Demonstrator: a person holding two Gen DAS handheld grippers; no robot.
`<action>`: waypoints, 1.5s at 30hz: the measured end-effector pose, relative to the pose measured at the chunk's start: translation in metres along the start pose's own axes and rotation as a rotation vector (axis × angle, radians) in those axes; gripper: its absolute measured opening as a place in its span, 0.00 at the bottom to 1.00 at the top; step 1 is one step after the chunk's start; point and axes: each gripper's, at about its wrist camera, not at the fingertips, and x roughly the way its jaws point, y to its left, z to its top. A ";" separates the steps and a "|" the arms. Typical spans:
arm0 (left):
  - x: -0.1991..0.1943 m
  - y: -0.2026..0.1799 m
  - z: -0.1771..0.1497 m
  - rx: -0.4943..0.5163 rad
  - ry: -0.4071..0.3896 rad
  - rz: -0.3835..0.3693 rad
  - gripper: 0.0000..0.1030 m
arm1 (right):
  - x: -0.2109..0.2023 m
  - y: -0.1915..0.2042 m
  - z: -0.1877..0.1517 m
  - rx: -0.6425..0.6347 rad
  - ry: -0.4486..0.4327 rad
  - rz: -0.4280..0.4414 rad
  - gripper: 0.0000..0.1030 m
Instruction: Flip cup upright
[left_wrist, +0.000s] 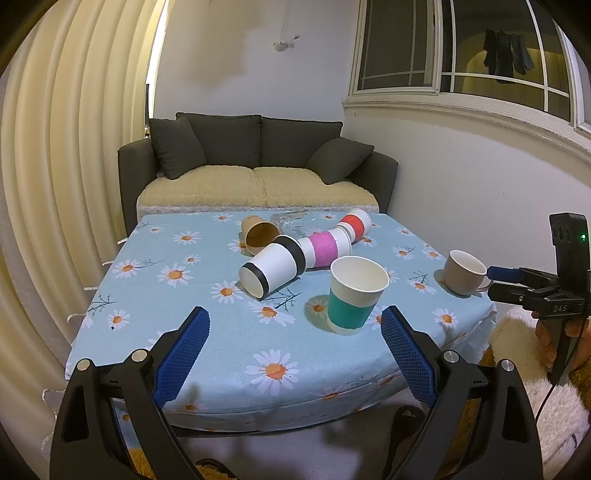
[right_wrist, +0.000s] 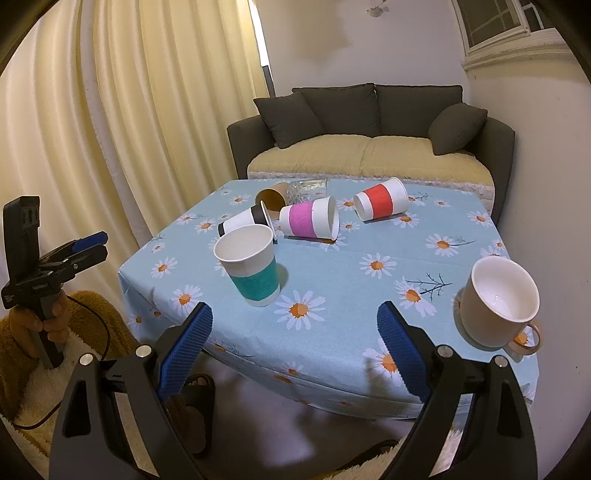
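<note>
A teal-banded paper cup (left_wrist: 354, 295) (right_wrist: 251, 267) stands upright near the table's front. Behind it, cups lie on their sides: a black-banded one (left_wrist: 271, 268) (right_wrist: 242, 220), a pink-banded one (left_wrist: 325, 247) (right_wrist: 310, 220), a red-banded one (left_wrist: 356, 221) (right_wrist: 380, 199), a brown one (left_wrist: 258, 233) (right_wrist: 272, 196) and a clear glass (left_wrist: 290, 220) (right_wrist: 307, 189). A beige mug (left_wrist: 463, 272) (right_wrist: 496, 301) stands upright at the right edge. My left gripper (left_wrist: 295, 332) is open and empty before the table's front edge. My right gripper (right_wrist: 294, 326) is open and empty, over the front edge.
The table (left_wrist: 177, 295) (right_wrist: 461, 258) has a blue daisy cloth. A dark sofa (left_wrist: 258, 162) (right_wrist: 369, 125) stands behind it, curtains (left_wrist: 74, 147) to the left, and a wall to the right. The other gripper shows in each view's edge, the right gripper (left_wrist: 509, 282) and the left gripper (right_wrist: 88, 247).
</note>
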 end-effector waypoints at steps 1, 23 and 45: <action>0.000 0.000 0.000 0.001 -0.001 0.000 0.89 | 0.000 0.000 0.000 -0.001 0.000 0.000 0.87; 0.001 -0.005 0.001 0.013 0.000 -0.007 0.89 | 0.000 0.000 0.000 -0.001 0.002 0.001 0.87; 0.001 -0.008 0.001 0.015 -0.001 -0.009 0.89 | 0.003 0.000 0.001 -0.004 0.008 -0.001 0.87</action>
